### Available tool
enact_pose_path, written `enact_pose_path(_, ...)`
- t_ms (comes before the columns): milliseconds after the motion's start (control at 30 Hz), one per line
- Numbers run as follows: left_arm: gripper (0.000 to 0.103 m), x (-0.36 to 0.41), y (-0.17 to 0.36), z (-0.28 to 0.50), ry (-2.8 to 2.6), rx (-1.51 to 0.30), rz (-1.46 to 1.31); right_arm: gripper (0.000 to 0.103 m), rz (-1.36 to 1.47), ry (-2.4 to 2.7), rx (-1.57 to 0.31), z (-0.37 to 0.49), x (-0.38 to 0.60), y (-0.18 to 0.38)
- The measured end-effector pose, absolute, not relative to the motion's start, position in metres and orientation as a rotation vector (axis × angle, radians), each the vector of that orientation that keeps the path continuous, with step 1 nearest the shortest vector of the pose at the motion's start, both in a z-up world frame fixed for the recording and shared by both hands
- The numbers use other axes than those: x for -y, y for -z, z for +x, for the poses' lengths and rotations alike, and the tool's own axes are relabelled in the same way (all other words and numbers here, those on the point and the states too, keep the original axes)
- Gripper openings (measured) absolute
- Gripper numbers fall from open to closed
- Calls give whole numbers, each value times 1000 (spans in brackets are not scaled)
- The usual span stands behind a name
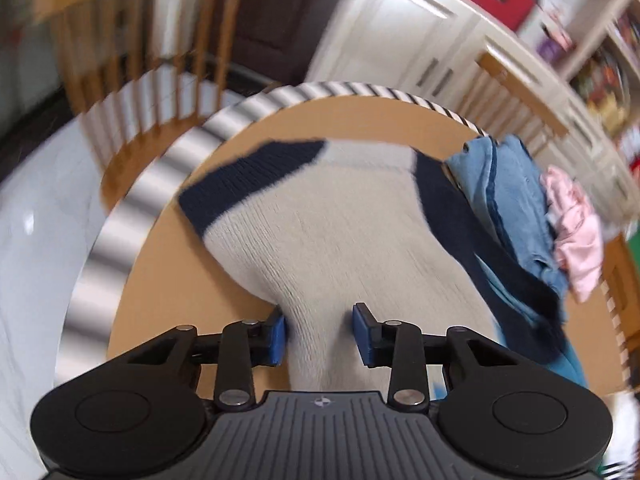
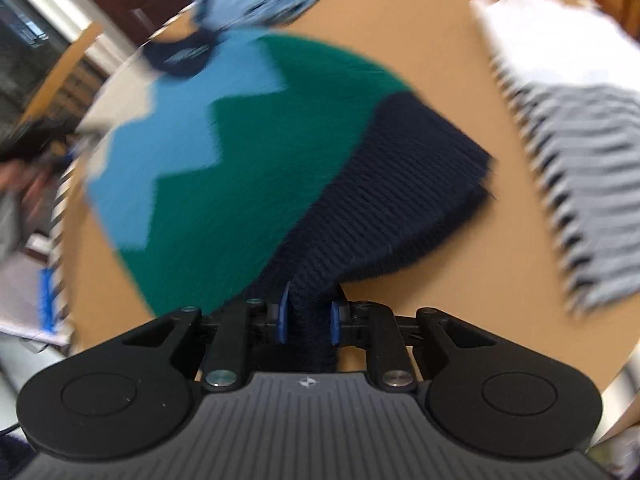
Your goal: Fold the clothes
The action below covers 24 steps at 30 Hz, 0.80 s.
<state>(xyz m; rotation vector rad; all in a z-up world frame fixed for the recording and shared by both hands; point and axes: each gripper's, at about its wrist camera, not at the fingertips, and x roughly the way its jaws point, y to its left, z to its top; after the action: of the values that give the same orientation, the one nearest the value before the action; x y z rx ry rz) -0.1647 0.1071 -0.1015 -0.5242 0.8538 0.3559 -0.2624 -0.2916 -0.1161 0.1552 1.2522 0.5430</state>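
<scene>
A knit sweater lies over a round brown table (image 1: 160,280). In the left wrist view its cream part (image 1: 328,232) with navy cuffs fills the middle, and my left gripper (image 1: 320,334) is shut on a bunch of the cream knit. In the right wrist view the sweater (image 2: 248,152) shows green, light-blue and cream zigzags with a ribbed navy hem (image 2: 400,192). My right gripper (image 2: 308,318) is shut on the navy hem. Both views are motion-blurred.
Blue denim clothes (image 1: 516,208) and a pink garment (image 1: 576,232) lie at the table's far right. A folded grey-and-white striped garment (image 2: 568,152) lies on the table's right in the right wrist view. Wooden chairs (image 1: 132,80) and white cabinets (image 1: 400,32) stand beyond.
</scene>
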Motion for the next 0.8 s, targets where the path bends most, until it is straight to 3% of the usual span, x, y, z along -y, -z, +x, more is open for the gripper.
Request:
enact_pose_path(133, 39, -116, 102, -101, -349, -840, -495, 20, 190, -659, -1279, -288, 240, 119)
enact_pose_path(233, 55, -113, 95, -94, -326, -827, -512, 21, 179, -692, -1278, -293, 223, 113)
enact_pose_path(300, 68, -111, 83, -111, -253, -820, -507, 23, 216, -701, -1267, -295, 242, 103)
enact_pose_path(500, 82, -80, 47, -212, -50, -881, -451, 36, 242, -633, -1173, -285, 336, 62)
enact_pose_path(633, 83, -43, 52, -291, -26, -913, -561, 54, 162, -626, -1072, -264, 364, 48)
enact_pose_path(800, 82, -5, 95, -352, -18, -1021, -802, 52, 141, -646, -1192, -207, 354, 87)
